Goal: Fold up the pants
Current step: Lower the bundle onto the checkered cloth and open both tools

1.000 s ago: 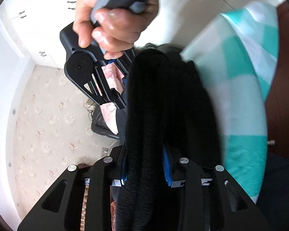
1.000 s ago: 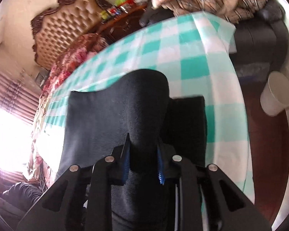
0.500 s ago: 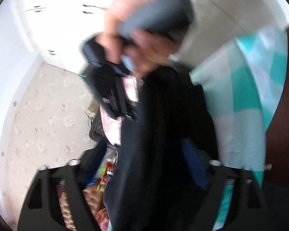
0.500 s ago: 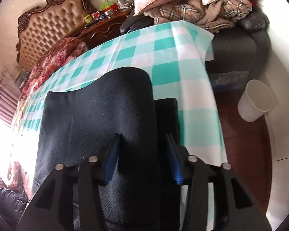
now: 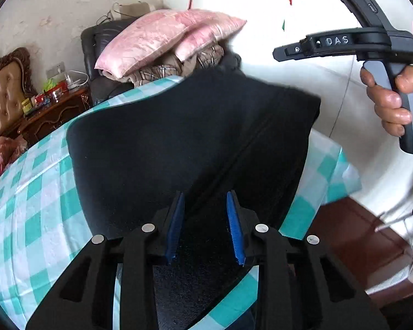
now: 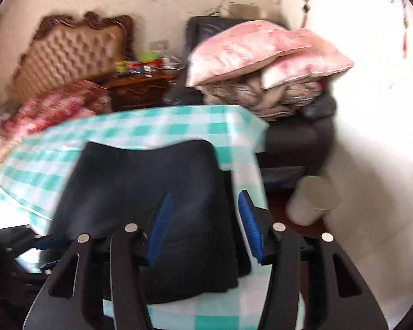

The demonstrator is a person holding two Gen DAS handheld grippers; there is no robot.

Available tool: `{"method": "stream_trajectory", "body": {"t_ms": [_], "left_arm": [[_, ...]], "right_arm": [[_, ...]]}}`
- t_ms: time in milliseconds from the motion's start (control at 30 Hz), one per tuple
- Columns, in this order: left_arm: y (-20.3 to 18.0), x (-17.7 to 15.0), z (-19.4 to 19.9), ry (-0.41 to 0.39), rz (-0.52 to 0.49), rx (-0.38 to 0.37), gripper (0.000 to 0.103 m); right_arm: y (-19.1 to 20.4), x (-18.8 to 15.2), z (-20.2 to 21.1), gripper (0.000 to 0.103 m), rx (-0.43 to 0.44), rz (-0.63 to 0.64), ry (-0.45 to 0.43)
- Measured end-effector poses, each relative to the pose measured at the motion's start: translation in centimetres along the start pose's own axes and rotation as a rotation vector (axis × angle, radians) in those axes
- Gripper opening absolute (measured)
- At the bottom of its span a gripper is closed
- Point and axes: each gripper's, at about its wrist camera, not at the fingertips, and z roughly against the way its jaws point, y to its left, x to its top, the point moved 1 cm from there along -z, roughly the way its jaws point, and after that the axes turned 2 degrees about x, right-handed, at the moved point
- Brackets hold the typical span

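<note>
Checked tablecloth: pants beneath tongs

Black pants lie folded flat on worktop with teal-and-white checked cloth, seam running diagonally across top layer. Left gripper sits low over near edge of pants, blue pads apart and closing, fabric right below, nothing pinched that I can see. Right gripper up in top right corner, held in hand, well clear of pants; its jaws not visible from here. Behind: pink pillows stacked on dark armchair, wooden side table with clutter.
</note>
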Motion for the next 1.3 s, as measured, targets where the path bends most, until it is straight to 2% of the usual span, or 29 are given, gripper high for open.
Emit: {"method": "stream_trajectory", "body": {"t_ms": [100, 167, 233, 300, 367, 467, 533, 567, 667, 700, 933, 1100, 1200, 1300], "left_arm": [[0.8, 1.3, 0.6, -0.01, 0.004, -0.034, 0.028], [2.8, 2.9, 0.6, -0.047, 0.042, -0.022, 0.028], [4.4, 6.3, 0.3, -0.074, 0.059, -0.017, 0.028], [5.4, 9.9, -1.4, -0.09, 0.066, -0.064, 0.028], [5.8, 13.3, -4.5, -0.057, 0.085, -0.108, 0.028], [4.9, 16.5, -9.5, 0.028, 0.091, -0.199, 0.028], [3.8, 17.8, -11.8, 0.063, 0.066, -0.202, 0.028], [3.3, 18.2, -13.6, 0.107, 0.069, -0.215, 0.028], [3.1, 17.8, -17.6, 0.212, 0.106, -0.197, 0.028], [3.0, 17.5, -18.3, 0.223, 0.107, -0.194, 0.028], [3.0, 17.1, -18.4, 0.225, 0.103, -0.201, 0.029], [2.5, 17.0, -18.5, 0.224, 0.086, -0.176, 0.029], [2.8, 17.0, -18.4, 0.224, 0.118, -0.192, 0.029], [3.6, 16.9, -16.5, 0.198, 0.18, -0.213, 0.028]], "right_arm": [[-0.2, -1.9, -2.0, 0.044, -0.046, -0.011, 0.067], [-0.3, -2.7, -2.6, 0.044, -0.048, -0.025, 0.068], [-0.4, -2.9, -2.8, 0.044, -0.052, -0.048, 0.067], [-0.5, -3.0, -3.4, 0.044, -0.05, -0.071, 0.08], [-0.6, -3.2, -3.7, 0.044, -0.043, -0.095, 0.087], [-0.7, -3.4, -4.0, 0.044, -0.043, -0.119, 0.096], [-0.6, -3.4, -4.1, 0.044, -0.055, -0.115, 0.099], [-0.4, -3.3, -4.2, 0.044, -0.06, -0.114, 0.101], [-0.3, -3.4, -4.3, 0.044, -0.073, -0.113, 0.101], [-0.3, -3.5, -4.5, 0.044, -0.076, -0.117, 0.101], [-0.5, -3.6, -4.5, 0.044, -0.074, -0.125, 0.094], [-0.4, -3.5, -4.6, 0.044, -0.085, -0.127, 0.096], [-0.3, -3.5, -4.6, 0.044, -0.083, -0.127, 0.098], [-0.5, -3.6, -4.6, 0.044, -0.073, -0.133, 0.1]]}}
